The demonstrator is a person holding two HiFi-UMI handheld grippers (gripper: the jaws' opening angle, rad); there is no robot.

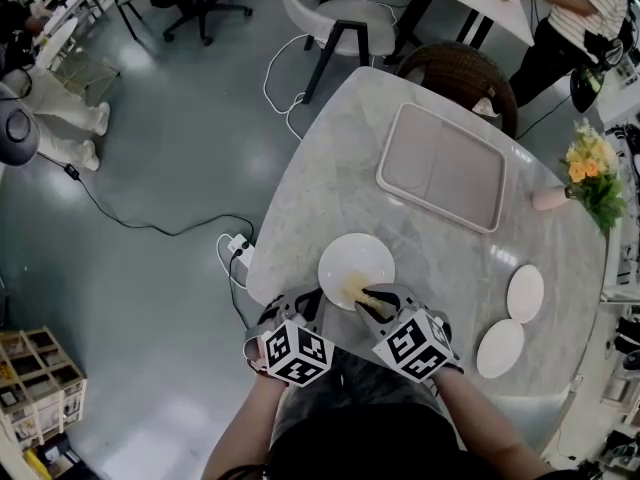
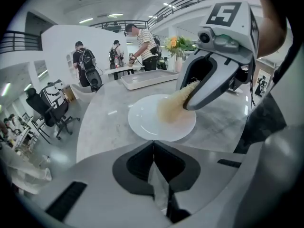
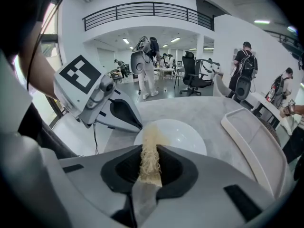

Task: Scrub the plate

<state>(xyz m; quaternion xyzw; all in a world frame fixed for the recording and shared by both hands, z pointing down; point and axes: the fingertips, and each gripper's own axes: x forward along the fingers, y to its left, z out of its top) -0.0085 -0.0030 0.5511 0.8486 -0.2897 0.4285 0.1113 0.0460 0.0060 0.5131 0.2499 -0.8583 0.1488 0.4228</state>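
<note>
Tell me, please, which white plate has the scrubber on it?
The largest plate, touched by the right gripper's scrubber; the two smaller plates lie untouched.

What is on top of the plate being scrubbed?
A straw-coloured scrubber, held in the right gripper, rests on the plate; the surface beneath it is covered.

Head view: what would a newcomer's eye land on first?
The right claw, shut on a straw-coloured fibrous scrubber, holds it against the white plate at the near edge of the marble table. The left claw sits shut and empty by the plate's rim. Farther back lies an empty beige tray.
</note>
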